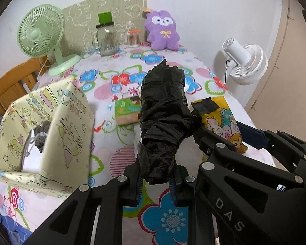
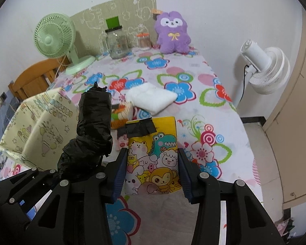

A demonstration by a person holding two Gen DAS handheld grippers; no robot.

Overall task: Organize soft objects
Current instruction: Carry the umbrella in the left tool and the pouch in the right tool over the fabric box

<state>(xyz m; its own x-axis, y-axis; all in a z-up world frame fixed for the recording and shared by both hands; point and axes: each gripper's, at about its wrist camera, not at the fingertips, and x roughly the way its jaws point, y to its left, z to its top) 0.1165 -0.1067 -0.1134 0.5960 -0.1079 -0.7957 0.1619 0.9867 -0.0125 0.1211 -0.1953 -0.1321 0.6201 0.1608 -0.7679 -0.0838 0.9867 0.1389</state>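
A long bundle wrapped in black plastic [image 1: 163, 106] is lifted above the flowered tablecloth [image 1: 169, 220], and my left gripper [image 1: 156, 175] is shut on its lower end. The same black bundle [image 2: 94, 114] stands tilted at the left of the right wrist view. A yellow soft pack with cartoon animals and black tape on top [image 2: 153, 143] sits between the pads of my right gripper [image 2: 153, 163], which press on both its sides. From the left wrist view the yellow pack [image 1: 222, 118] is to the right of the bundle, close beside it.
A pale yellow patterned fabric box [image 1: 47, 126] stands open at the left with items inside. A folded white cloth [image 2: 153, 98] and a green pack [image 1: 127, 110] lie mid-table. At the back are a purple plush [image 1: 163, 30], a glass jar [image 1: 107, 40] and a green fan [image 1: 40, 32]. A white fan [image 1: 244, 61] stands past the right edge.
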